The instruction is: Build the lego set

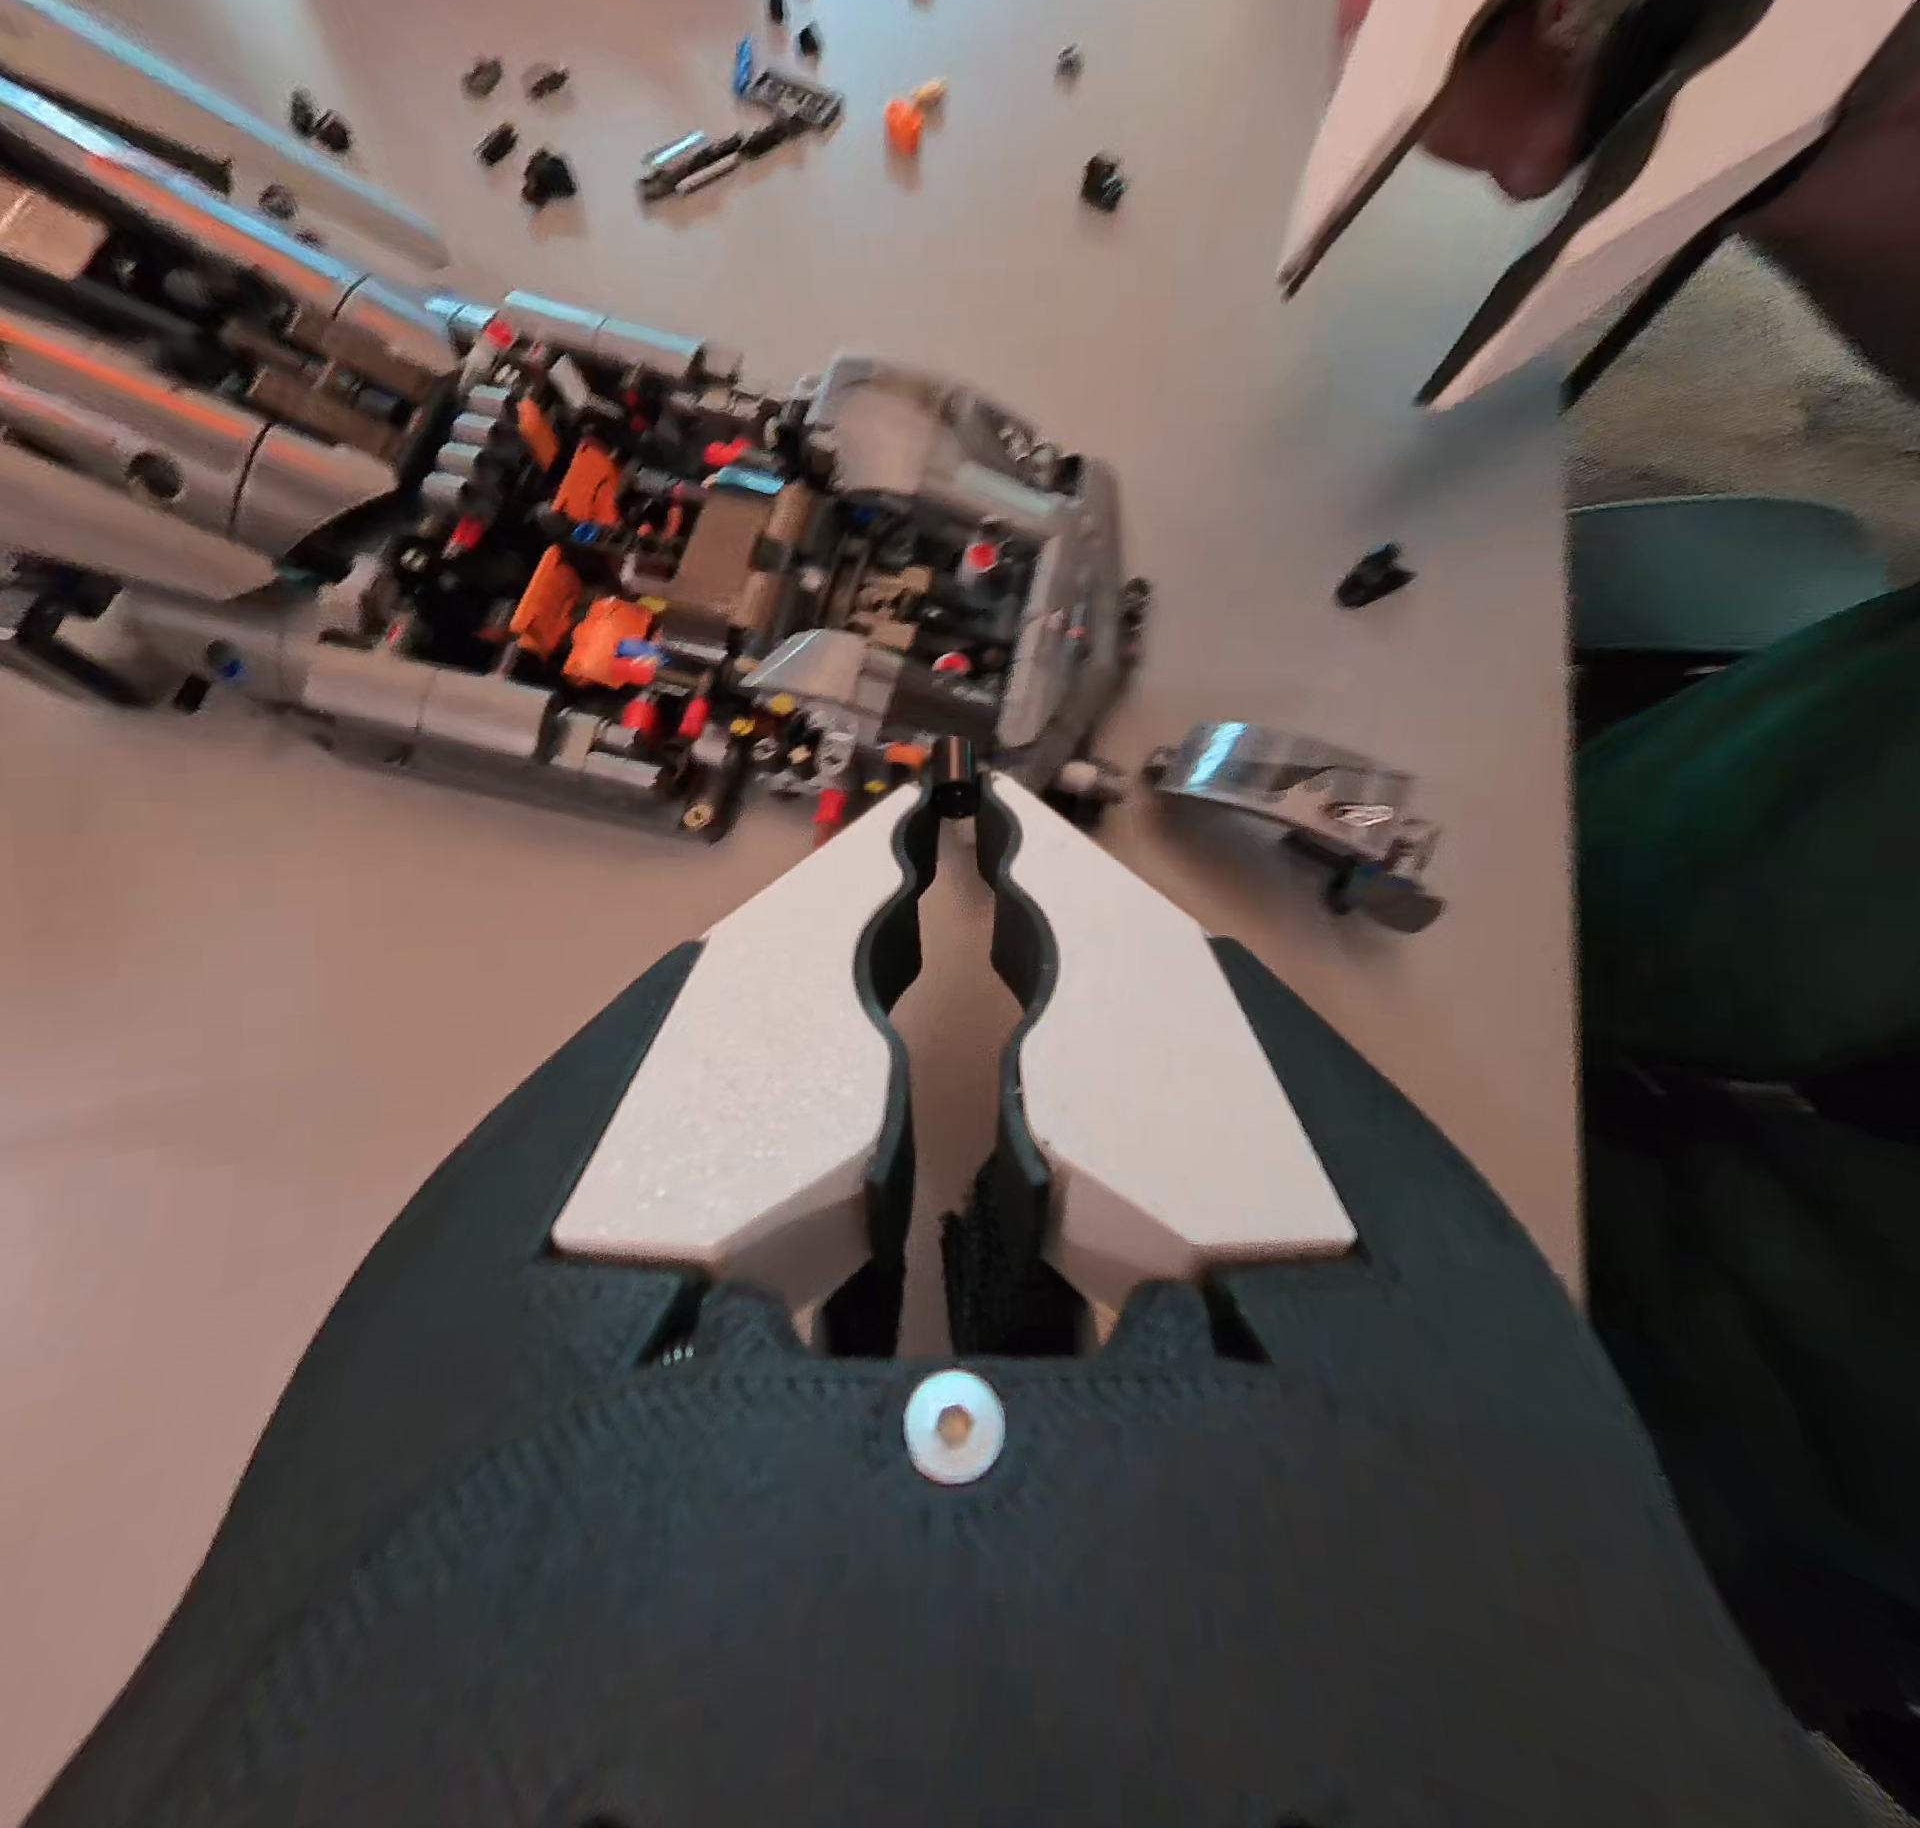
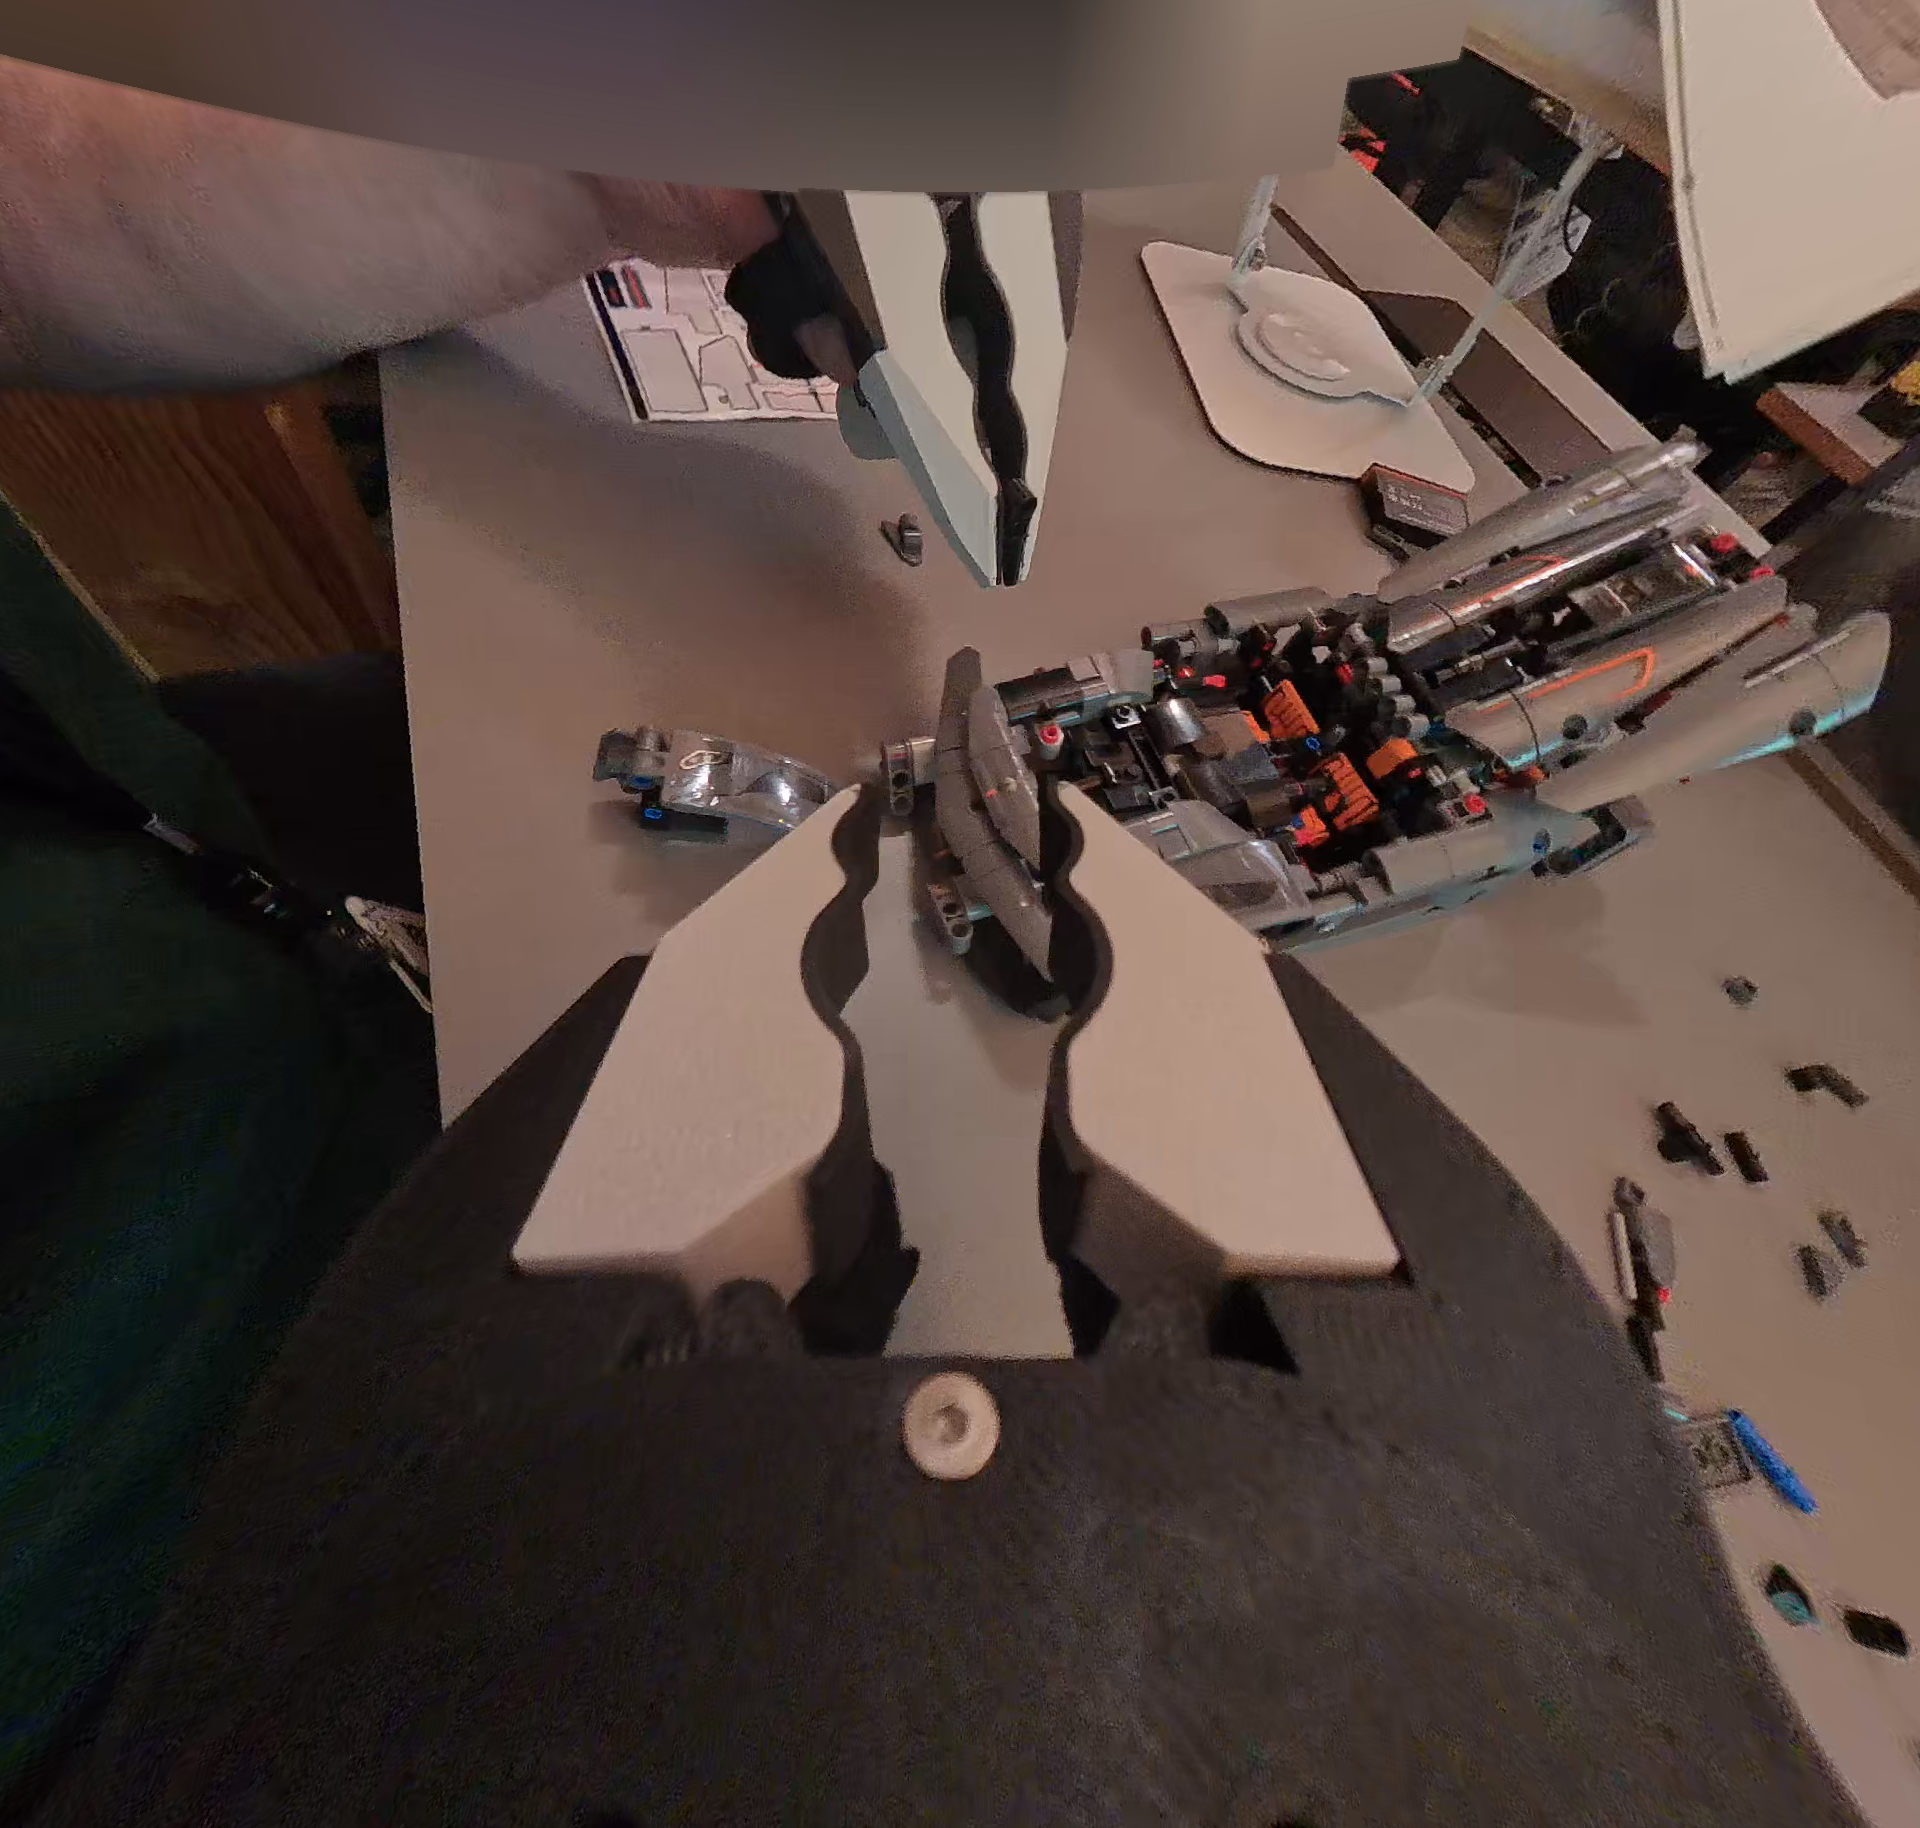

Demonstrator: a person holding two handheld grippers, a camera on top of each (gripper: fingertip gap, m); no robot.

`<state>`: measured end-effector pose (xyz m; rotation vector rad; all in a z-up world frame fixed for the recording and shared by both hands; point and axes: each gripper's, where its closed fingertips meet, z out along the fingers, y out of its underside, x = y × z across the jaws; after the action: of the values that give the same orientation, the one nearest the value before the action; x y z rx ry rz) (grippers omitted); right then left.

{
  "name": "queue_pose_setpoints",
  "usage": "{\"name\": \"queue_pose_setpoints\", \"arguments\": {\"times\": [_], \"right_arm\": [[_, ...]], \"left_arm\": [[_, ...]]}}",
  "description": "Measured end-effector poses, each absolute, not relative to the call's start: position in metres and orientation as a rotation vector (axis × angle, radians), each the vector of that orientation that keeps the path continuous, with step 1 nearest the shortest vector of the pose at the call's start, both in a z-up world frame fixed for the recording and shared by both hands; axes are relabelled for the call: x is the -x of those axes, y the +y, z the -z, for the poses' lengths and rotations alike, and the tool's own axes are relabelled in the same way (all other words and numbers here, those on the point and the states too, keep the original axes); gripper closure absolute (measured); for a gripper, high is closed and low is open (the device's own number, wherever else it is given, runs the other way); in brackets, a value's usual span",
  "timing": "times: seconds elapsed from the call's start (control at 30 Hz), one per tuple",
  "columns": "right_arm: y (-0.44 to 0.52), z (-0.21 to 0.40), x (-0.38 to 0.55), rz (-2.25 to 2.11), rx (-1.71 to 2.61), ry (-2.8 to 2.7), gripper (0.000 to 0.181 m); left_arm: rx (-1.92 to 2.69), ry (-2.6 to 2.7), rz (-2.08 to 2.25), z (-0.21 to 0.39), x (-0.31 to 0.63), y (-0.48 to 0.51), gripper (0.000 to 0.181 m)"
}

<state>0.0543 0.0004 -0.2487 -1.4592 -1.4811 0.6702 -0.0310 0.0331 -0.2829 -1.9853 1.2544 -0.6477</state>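
Note:
The partly built grey Lego car [image 1: 665, 552], with orange and red parts inside, lies on the grey table. It also shows in the right wrist view [image 2: 1351, 760]. My left gripper [image 1: 954, 791] is shut on a small black pin [image 1: 954, 776], held just off the car's near end. In the right wrist view the left gripper [image 2: 1006, 552] hangs above the table with the pin [image 2: 1013, 511] at its tips. My right gripper [image 2: 956, 802] is open and empty, raised over the car's front end. It shows at the upper right of the left wrist view [image 1: 1351, 334].
A loose silver curved panel [image 1: 1288, 802] lies beside the car's front, also in the right wrist view [image 2: 707, 776]. Several small loose parts [image 1: 790, 105] [image 2: 1714, 1155] are scattered on the table. A printed sheet [image 2: 686, 344] and a white stand base [image 2: 1299, 365] lie at the far side. The table edge [image 2: 416, 739] borders the person's green clothing. Spacing between my two grippers at the tips: around 11 cm.

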Motion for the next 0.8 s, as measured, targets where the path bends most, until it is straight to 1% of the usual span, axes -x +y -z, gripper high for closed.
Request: {"name": "queue_pose_setpoints", "arguments": {"times": [0.27, 0.43, 0.7, 0.8], "right_arm": [[-0.027, 0.242, -0.026, -0.454, 1.253, -1.543, 0.144], [-0.041, 0.242, -0.015, -0.306, 1.088, -1.678, 0.148], [-0.060, 0.254, -0.013, -0.163, 0.914, -1.850, 0.153], [-0.059, 0.257, -0.011, -0.150, 0.910, -1.862, 0.154]], "left_arm": [[1.889, 1.357, 1.036, 0.266, -0.018, -0.027, 0.177], [1.882, 1.467, 1.263, 0.265, -0.027, -0.053, 0.177], [1.887, 1.560, 1.449, 0.266, -0.025, -0.073, 0.177], [1.923, 1.608, 1.401, 0.273, -0.024, -0.072, 0.177]]}}
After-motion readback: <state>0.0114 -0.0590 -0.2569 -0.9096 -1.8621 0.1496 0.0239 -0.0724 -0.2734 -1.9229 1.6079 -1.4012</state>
